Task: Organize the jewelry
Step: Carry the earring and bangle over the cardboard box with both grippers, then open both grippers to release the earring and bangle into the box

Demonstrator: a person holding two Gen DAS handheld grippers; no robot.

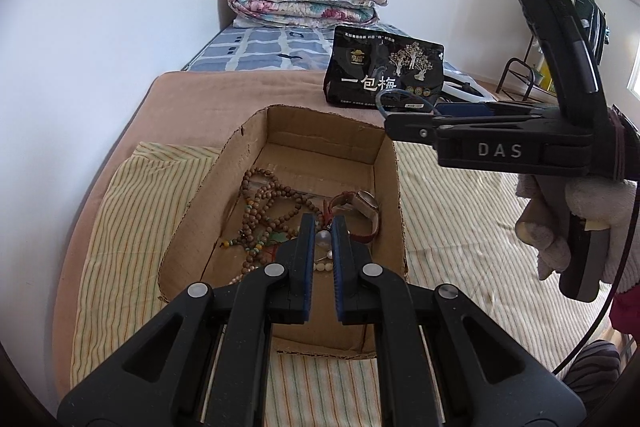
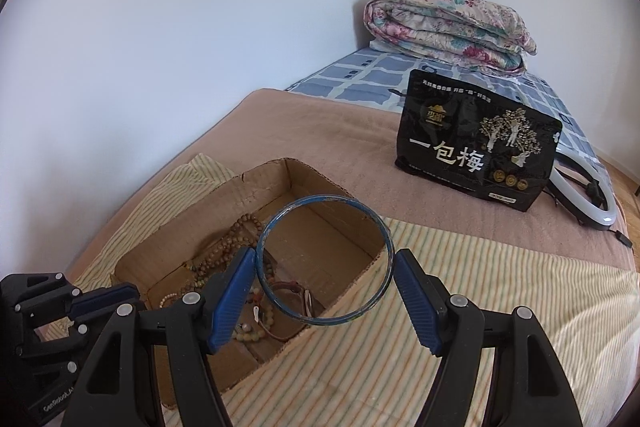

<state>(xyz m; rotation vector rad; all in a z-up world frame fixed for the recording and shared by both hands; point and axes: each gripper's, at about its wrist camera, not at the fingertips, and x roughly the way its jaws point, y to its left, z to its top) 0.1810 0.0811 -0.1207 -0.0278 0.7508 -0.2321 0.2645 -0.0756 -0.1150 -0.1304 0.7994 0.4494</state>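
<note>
A blue bangle (image 2: 325, 261) sits centre frame in the right view, pinched across its width by the right claw (image 2: 325, 283) above the cardboard box (image 2: 256, 183). Lower centre of the left view, the left claw (image 1: 321, 239) pinches a pearl pendant (image 1: 323, 238) over the wooden beads (image 1: 264, 205) and watch (image 1: 362, 207).

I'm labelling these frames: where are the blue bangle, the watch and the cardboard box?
blue bangle (image 2: 320, 202): right wrist view, top of its rim.
watch (image 1: 367, 205): left wrist view, its case.
cardboard box (image 1: 320, 125): left wrist view, far wall.
</note>
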